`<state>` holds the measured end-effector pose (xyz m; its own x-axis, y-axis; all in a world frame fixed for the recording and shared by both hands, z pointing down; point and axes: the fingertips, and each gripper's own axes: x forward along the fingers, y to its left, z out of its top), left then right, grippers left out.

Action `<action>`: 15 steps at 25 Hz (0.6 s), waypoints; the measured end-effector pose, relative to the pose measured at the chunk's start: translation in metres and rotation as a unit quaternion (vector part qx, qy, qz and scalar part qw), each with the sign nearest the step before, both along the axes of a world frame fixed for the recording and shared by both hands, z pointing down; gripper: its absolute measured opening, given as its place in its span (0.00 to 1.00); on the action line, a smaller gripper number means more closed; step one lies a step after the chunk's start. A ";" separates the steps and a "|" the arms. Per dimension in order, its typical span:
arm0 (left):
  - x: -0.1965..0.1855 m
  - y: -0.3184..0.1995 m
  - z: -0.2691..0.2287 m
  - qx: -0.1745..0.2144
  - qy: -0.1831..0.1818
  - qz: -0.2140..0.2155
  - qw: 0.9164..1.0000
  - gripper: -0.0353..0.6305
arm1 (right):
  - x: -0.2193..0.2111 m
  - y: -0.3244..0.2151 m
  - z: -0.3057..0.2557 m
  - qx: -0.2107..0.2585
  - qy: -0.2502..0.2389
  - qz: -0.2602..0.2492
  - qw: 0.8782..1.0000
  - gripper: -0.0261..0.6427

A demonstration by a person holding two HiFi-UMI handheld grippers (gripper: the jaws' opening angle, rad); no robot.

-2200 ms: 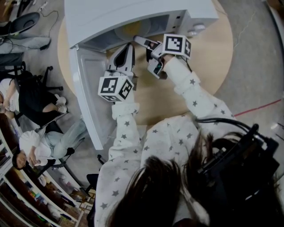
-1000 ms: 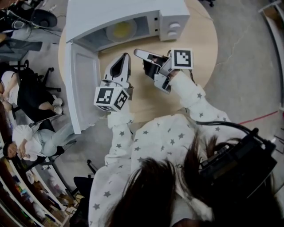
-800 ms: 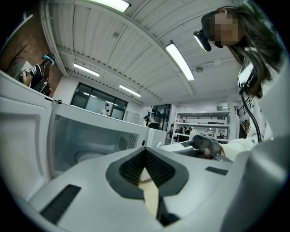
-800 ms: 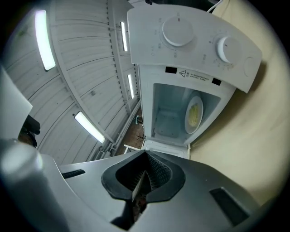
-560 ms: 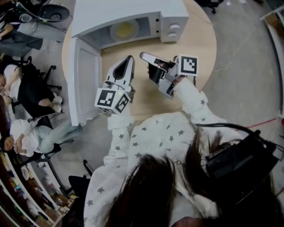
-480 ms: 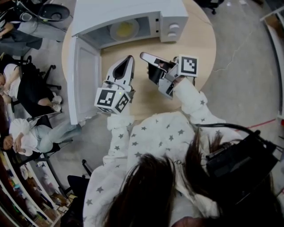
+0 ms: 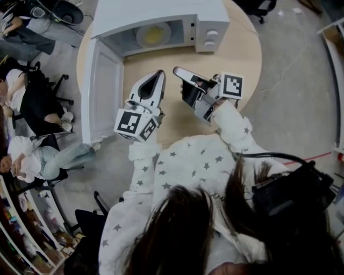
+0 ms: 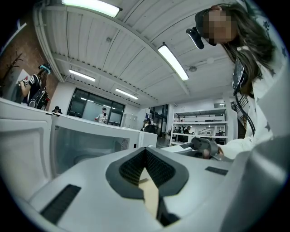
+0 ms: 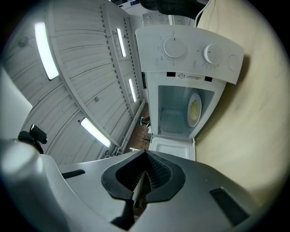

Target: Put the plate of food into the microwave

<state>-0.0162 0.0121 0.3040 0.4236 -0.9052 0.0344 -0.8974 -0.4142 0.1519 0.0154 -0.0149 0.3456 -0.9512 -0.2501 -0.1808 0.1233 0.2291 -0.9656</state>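
Note:
The white microwave stands at the far side of the round wooden table, its door swung wide to the left. A plate of yellow food lies inside the cavity; the right gripper view shows this plate too. My left gripper hovers over the table in front of the opening, shut and holding nothing. Just to its right, my right gripper is also shut and holds nothing. Both point toward the microwave, well short of it. In their own views the left gripper and right gripper show closed tips.
The open door reaches out past the table's left edge. Several people sit on chairs on the floor to the left. The microwave's two knobs are on its right panel. Bare tabletop lies to the right of the grippers.
Both grippers have drawn back from the microwave's mouth toward the person. The plate stays inside the cavity and the door stays open.

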 end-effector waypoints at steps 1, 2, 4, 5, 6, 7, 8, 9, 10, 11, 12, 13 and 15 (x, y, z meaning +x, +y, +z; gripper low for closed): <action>0.000 0.001 0.000 0.001 0.001 -0.001 1.000 0.06 | 0.000 0.001 0.000 0.000 -0.001 0.000 1.000 0.05; 0.000 0.002 0.000 0.001 0.001 -0.001 1.000 0.06 | 0.000 0.002 -0.001 0.000 -0.003 -0.001 1.000 0.05; 0.001 0.002 0.001 0.001 0.001 -0.002 1.000 0.06 | -0.002 0.003 -0.001 0.000 -0.009 -0.005 1.000 0.05; 0.002 0.003 0.002 0.001 0.002 -0.002 1.000 0.06 | -0.002 0.004 -0.001 0.001 -0.010 -0.007 1.000 0.05; 0.002 0.003 0.002 0.001 0.002 -0.002 1.000 0.05 | -0.002 0.004 -0.001 0.000 -0.011 -0.008 1.000 0.05; 0.003 0.003 0.002 0.002 0.002 -0.003 1.000 0.06 | -0.001 0.004 -0.001 -0.001 -0.012 -0.009 1.000 0.05; 0.004 0.003 0.001 0.001 0.002 -0.003 1.000 0.06 | -0.001 0.004 -0.001 -0.003 -0.013 -0.010 1.000 0.05; 0.004 0.002 0.001 0.001 0.002 -0.003 1.000 0.06 | -0.001 0.005 -0.001 -0.005 -0.014 -0.010 1.000 0.05; 0.004 0.002 0.000 0.001 0.001 -0.004 1.000 0.06 | -0.001 0.005 -0.002 -0.006 -0.014 -0.011 1.000 0.05; 0.004 0.002 0.000 0.002 0.001 -0.004 1.000 0.06 | -0.001 0.005 -0.002 -0.007 -0.015 -0.011 1.000 0.05; 0.004 0.001 0.000 0.002 0.001 -0.004 1.000 0.06 | -0.001 0.005 -0.002 -0.007 -0.015 -0.012 1.000 0.05; 0.004 0.001 0.000 0.003 0.001 -0.005 1.000 0.06 | -0.001 0.005 -0.002 -0.007 -0.015 -0.013 1.000 0.05; 0.004 0.000 0.000 0.004 0.001 -0.005 1.000 0.06 | -0.001 0.004 -0.001 -0.005 -0.015 -0.014 1.000 0.05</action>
<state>-0.0120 0.0126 0.3036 0.4144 -0.9097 0.0273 -0.9015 -0.4061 0.1498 0.0143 -0.0106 0.3443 -0.9522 -0.2246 -0.2070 0.1588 0.2148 -0.9637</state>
